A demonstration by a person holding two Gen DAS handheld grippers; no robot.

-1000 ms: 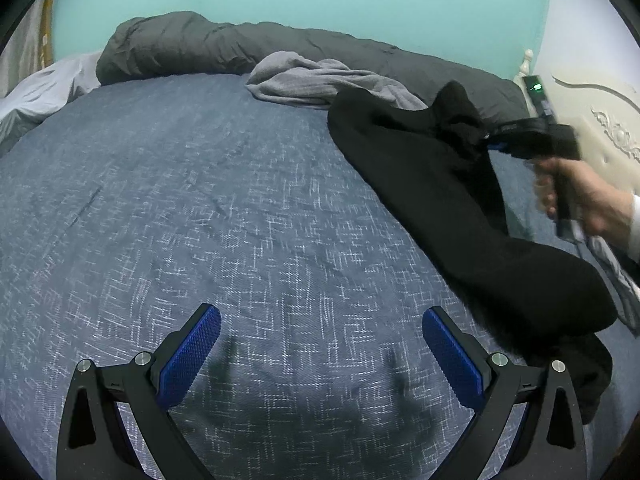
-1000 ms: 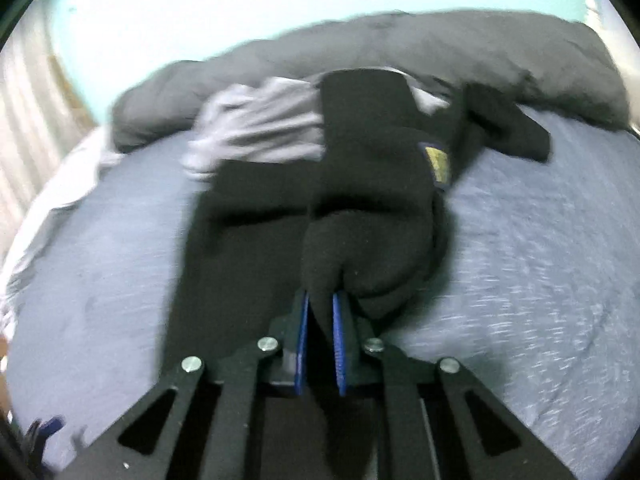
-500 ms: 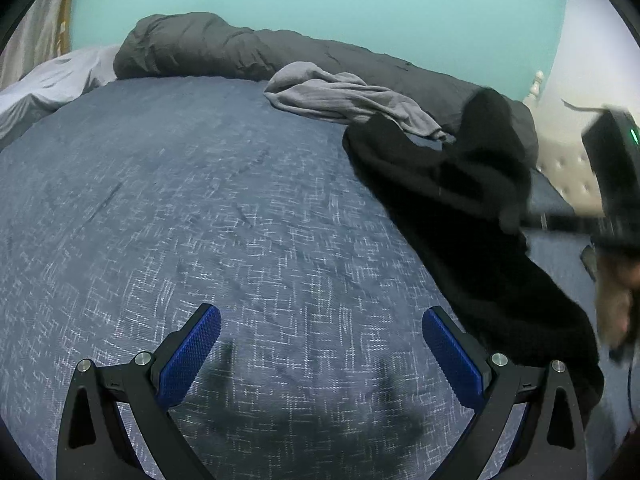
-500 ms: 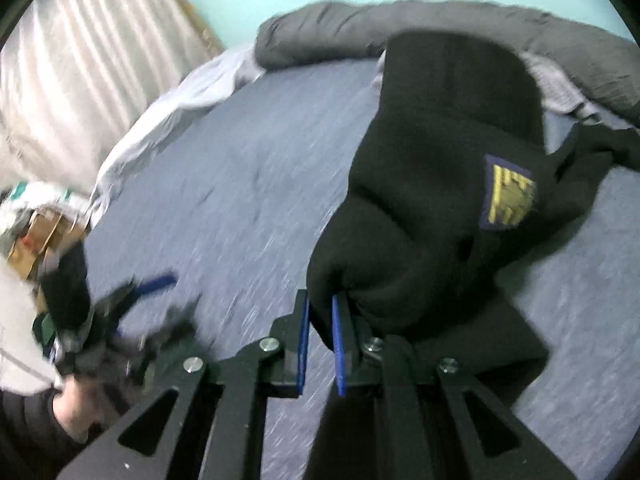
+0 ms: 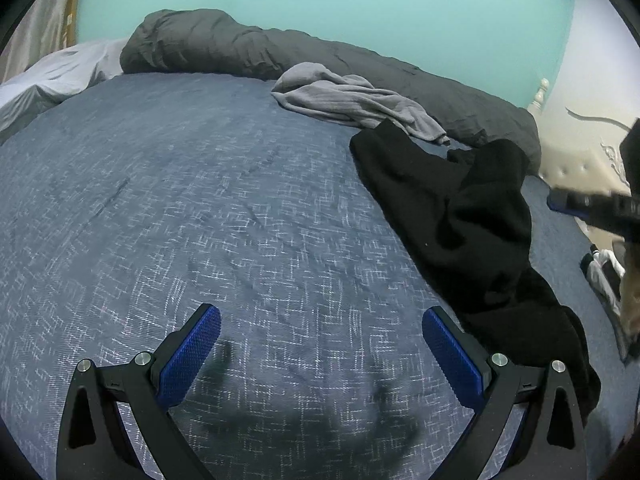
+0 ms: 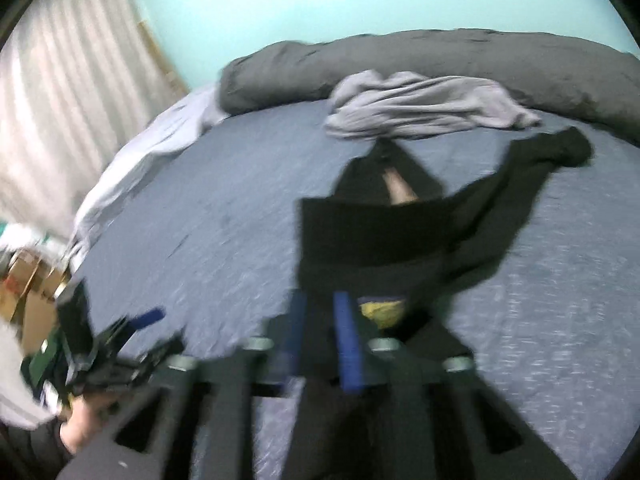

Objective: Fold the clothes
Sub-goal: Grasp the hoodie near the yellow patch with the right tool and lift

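Note:
A black garment [image 5: 472, 216] lies crumpled on the right side of the blue bedspread [image 5: 200, 208]. In the right wrist view the garment [image 6: 384, 236] is stretched out with a sleeve reaching right, and a yellow patch [image 6: 382, 312] shows near the fingers. My right gripper [image 6: 322, 312] is nearly shut on the black garment's edge; the view is blurred. It also shows in the left wrist view [image 5: 576, 202] at the right edge. My left gripper [image 5: 320, 340] is open and empty, low over the bedspread, left of the garment.
A grey garment [image 5: 352, 100] lies crumpled at the back of the bed, against a rolled dark grey duvet [image 5: 280, 56]. A pale sheet [image 5: 52, 76] hangs off the far left. A cream headboard [image 5: 580, 160] stands at the right. Boxes [image 6: 28, 280] stand beside the bed.
My right gripper has pulled the black garment back and down toward the bed's near edge, spreading it out. The garment dropped from lifted to lying lower. My left gripper stayed in place, open.

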